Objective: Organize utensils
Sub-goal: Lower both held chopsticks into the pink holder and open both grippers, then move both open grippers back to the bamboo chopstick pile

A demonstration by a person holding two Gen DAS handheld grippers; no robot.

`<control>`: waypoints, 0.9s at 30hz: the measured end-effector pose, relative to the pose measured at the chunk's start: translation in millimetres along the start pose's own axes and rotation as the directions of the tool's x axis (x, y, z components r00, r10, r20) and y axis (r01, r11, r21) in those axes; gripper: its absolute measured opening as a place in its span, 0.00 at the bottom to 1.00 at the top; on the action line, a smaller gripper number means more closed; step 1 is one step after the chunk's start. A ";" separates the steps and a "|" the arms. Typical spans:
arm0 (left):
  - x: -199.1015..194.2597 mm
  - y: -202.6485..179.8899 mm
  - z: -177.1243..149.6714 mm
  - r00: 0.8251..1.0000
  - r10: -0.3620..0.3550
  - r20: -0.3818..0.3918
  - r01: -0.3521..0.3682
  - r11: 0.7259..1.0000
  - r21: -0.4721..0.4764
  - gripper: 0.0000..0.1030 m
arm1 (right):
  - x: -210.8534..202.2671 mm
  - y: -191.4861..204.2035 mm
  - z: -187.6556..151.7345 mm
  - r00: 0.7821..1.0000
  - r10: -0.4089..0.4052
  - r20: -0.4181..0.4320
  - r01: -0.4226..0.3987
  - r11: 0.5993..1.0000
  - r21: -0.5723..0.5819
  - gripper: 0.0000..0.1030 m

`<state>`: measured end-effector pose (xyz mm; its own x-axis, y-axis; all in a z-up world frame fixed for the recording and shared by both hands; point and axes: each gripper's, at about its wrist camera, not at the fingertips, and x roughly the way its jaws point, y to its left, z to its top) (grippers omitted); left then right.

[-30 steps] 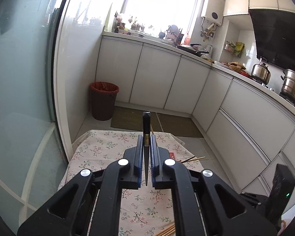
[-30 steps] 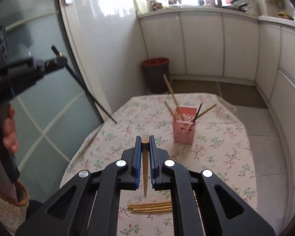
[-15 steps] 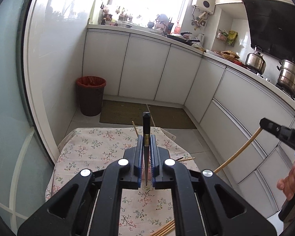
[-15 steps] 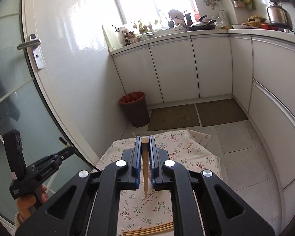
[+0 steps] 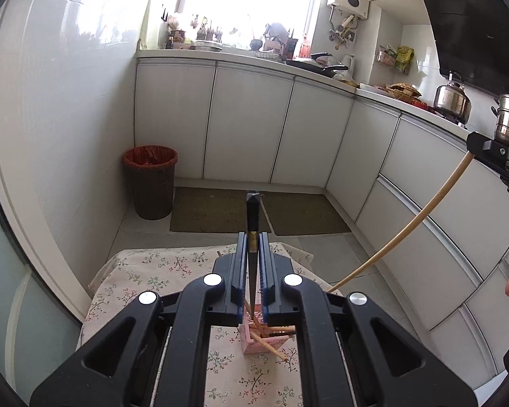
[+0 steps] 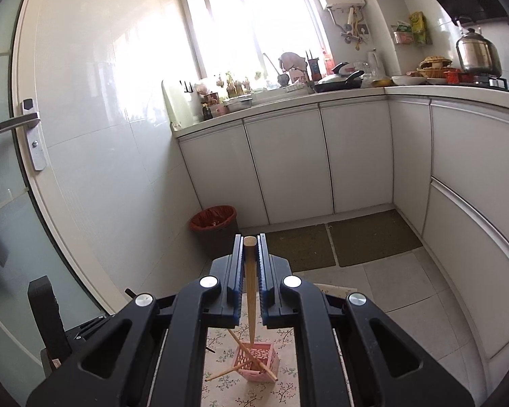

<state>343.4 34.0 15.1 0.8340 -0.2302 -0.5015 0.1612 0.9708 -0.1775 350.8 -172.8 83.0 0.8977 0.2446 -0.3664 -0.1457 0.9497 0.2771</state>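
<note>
Both grippers now over pink basket (image 6: 257,363) holding chopsticks (image 6: 238,369), jaws each clenching one chopstick.

The table (image 5: 129,281) has a flowery cloth (image 5: 173,268) on it; a pink basket (image 6: 258,365) of sticks stands on the cloth.

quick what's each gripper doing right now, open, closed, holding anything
Left gripper: closed on a black chopstick.
Right gripper: closed on a wooden chopstick.

Basket (image 6: 256,363) on the table (image 5: 159,271) — chopsticks (image 6: 236,344) in it; bin (image 5: 150,180) behind.
</note>
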 end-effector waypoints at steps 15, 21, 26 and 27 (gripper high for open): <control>13.7 28.7 -16.2 0.999 -0.008 0.049 0.012 0.997 -0.074 0.56 | 97.9 12.1 -67.8 0.994 -0.028 -0.107 0.020 0.997 -0.076 0.07; 2.1 42.5 -12.8 0.996 0.056 0.067 -0.048 0.993 -0.105 0.65 | 119.9 20.0 -87.5 0.986 -0.039 -0.163 0.023 0.995 -0.101 0.08; 10.3 40.4 -20.0 0.995 0.095 0.017 -0.093 0.993 -0.071 0.65 | 126.0 25.6 -105.0 0.978 -0.055 -0.202 0.030 0.992 -0.123 0.17; 8.1 38.7 -20.4 0.994 0.107 0.022 -0.106 0.993 -0.060 0.66 | 123.0 26.1 -105.9 0.978 -0.056 -0.201 0.032 0.992 -0.124 0.26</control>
<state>345.6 68.3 -13.1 0.8581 -0.1232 -0.4985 0.0401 0.9839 -0.1741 413.4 -97.3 -48.9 0.8028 0.2248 -0.5522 -0.1677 0.9739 0.1527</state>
